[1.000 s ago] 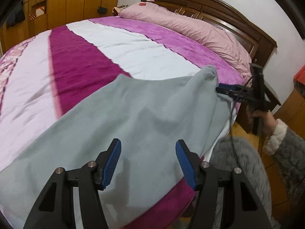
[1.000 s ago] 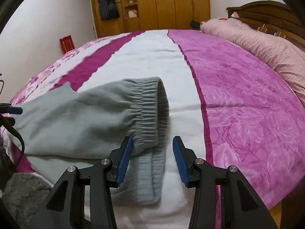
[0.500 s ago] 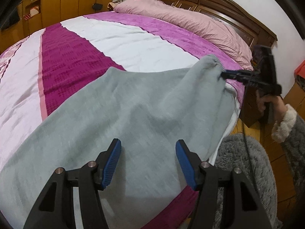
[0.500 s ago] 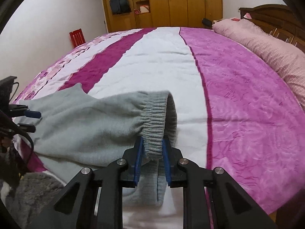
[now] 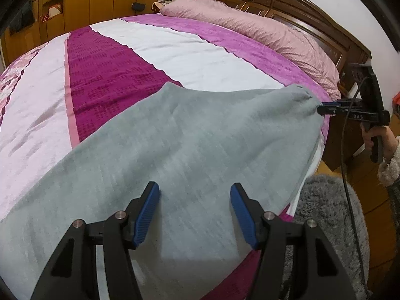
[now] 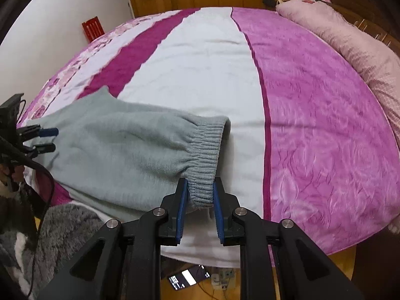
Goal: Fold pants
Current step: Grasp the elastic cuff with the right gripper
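Grey fleece pants (image 5: 190, 150) lie on the striped pink, white and magenta bedspread (image 5: 105, 75) near the bed's front edge. My right gripper (image 6: 199, 196) is shut on the ribbed grey cuff (image 6: 205, 160) of a pant leg; it also shows in the left wrist view (image 5: 325, 108) pinching the cloth's far right corner, slightly raised. My left gripper (image 5: 195, 215) is open and empty, just above the pants' middle. In the right wrist view it (image 6: 46, 138) hovers open at the pants' left end (image 6: 105, 145).
A pink pillow (image 5: 250, 25) and dark wooden headboard (image 5: 312, 17) are at the far right. A wooden wardrobe (image 5: 87, 2) stands behind the bed. A grey shaggy rug (image 5: 325, 215) lies on the floor beside the bed. A phone (image 6: 188, 280) lies on the floor.
My right gripper closed on the ribbed cuff and lifted it a little toward the bed's edge, stretching the leg. My left gripper stayed open above the pants.
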Demonstrator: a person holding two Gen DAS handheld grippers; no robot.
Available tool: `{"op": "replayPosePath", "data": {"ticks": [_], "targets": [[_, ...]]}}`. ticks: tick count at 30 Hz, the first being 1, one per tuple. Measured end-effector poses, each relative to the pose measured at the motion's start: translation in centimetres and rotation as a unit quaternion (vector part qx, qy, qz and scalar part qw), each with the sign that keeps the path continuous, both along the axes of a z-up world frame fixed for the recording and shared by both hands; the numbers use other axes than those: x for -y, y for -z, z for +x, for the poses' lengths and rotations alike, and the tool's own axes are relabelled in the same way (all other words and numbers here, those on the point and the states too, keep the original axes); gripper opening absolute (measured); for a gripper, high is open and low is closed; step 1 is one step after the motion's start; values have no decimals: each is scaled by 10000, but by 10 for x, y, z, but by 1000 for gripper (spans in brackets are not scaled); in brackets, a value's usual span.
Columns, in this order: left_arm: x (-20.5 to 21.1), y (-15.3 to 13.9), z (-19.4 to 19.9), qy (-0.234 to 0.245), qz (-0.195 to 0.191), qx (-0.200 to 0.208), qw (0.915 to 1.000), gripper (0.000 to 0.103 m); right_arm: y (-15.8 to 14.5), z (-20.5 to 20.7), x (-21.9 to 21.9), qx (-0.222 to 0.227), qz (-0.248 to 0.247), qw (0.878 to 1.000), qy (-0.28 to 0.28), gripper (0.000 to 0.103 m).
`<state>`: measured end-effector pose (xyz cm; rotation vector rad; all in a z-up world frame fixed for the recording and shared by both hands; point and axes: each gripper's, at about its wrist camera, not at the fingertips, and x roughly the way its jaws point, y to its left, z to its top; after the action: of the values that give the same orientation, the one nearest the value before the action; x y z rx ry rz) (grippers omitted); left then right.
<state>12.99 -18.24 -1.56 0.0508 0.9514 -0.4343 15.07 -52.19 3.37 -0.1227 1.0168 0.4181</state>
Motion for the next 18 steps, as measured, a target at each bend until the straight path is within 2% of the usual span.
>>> {"op": "replayPosePath", "data": {"ticks": [8,11,14,18], "targets": [[-2,5,0,-36,95,-40,9999,63,17,0,10,-379,79,9992,56,18],[-3,8,-1,-54,101,-71,9999,63,28,2,9,-471,-29,9989,74,21],[-3,7,-4,-28,144,-67,9999,63,28,0,7,-325,-139,9993,98,25],[-7,7,-8,0,143,-141,9998,63,2,-11,6,101,-181,9996,193,33]]}}
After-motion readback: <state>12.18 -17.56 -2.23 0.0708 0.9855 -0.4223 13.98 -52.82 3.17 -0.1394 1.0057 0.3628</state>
